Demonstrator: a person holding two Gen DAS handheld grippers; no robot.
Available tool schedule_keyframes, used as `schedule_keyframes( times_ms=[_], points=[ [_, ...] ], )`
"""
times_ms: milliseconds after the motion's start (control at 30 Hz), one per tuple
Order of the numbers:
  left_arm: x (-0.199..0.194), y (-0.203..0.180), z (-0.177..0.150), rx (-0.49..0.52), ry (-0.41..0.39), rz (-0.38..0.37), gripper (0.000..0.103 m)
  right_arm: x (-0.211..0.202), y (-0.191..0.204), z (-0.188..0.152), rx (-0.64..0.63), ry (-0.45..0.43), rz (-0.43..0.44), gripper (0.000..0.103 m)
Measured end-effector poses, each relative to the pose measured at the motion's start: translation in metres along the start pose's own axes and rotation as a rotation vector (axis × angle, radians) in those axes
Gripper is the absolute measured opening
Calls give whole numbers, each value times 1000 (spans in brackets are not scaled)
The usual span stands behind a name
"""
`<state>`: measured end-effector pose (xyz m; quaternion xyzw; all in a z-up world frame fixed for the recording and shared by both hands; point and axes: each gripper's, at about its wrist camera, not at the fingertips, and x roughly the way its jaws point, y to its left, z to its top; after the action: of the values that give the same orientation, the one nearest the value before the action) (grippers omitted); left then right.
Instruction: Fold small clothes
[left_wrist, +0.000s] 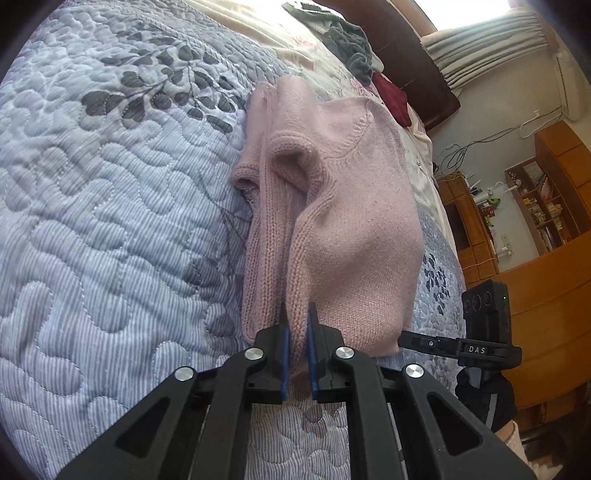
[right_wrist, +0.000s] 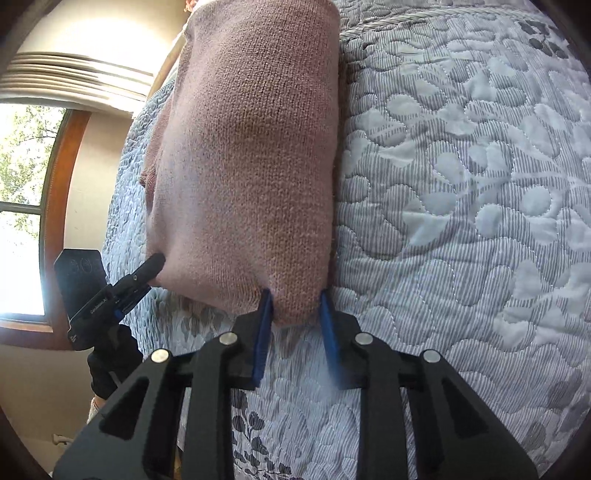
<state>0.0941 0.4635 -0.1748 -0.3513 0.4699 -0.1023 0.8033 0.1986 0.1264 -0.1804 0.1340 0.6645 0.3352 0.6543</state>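
A pink knitted sweater (left_wrist: 351, 221) lies folded lengthwise on the quilted bedspread (left_wrist: 92, 221), neckline at the far end. My left gripper (left_wrist: 297, 310) is shut on a ribbed fold at the sweater's near edge. In the right wrist view the sweater (right_wrist: 251, 147) stretches away from my right gripper (right_wrist: 295, 299), whose blue pads are shut on the near right corner. The right gripper (left_wrist: 406, 338) shows at the other near corner in the left wrist view. The left gripper (right_wrist: 157, 262) touches the sweater's left corner in the right wrist view.
A heap of grey clothes (left_wrist: 347, 48) and a dark red cloth (left_wrist: 393, 98) lie near the dark headboard (left_wrist: 417, 62). Wooden shelves (left_wrist: 546, 199) stand beyond the bed's edge. A window (right_wrist: 22, 203) is at the left.
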Motion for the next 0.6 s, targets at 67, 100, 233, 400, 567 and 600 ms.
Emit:
schedule_keyframes(
  times_ms=[67, 100, 233, 400, 567, 600],
  points=[
    [-6, -5, 7, 5, 9, -1, 15, -7, 8, 0, -39, -8, -17, 29],
    [-11, -9, 12, 12, 5, 4, 27, -11, 12, 1, -55, -14, -15, 34],
    [-25, -16, 39, 27, -48, 44, 70, -31, 21, 10, -98, -73, -6, 55],
    [-10, -3, 80, 0, -34, 62, 70, -43, 16, 34, -93, -119, 26, 66],
    [19, 10, 102, -33, 9, 6, 70, -42, 6, 62, -73, -114, 54, 72],
    [25, 13, 105, -42, 17, 9, 70, -40, 4, 68, -70, -112, 56, 72]
  ],
)
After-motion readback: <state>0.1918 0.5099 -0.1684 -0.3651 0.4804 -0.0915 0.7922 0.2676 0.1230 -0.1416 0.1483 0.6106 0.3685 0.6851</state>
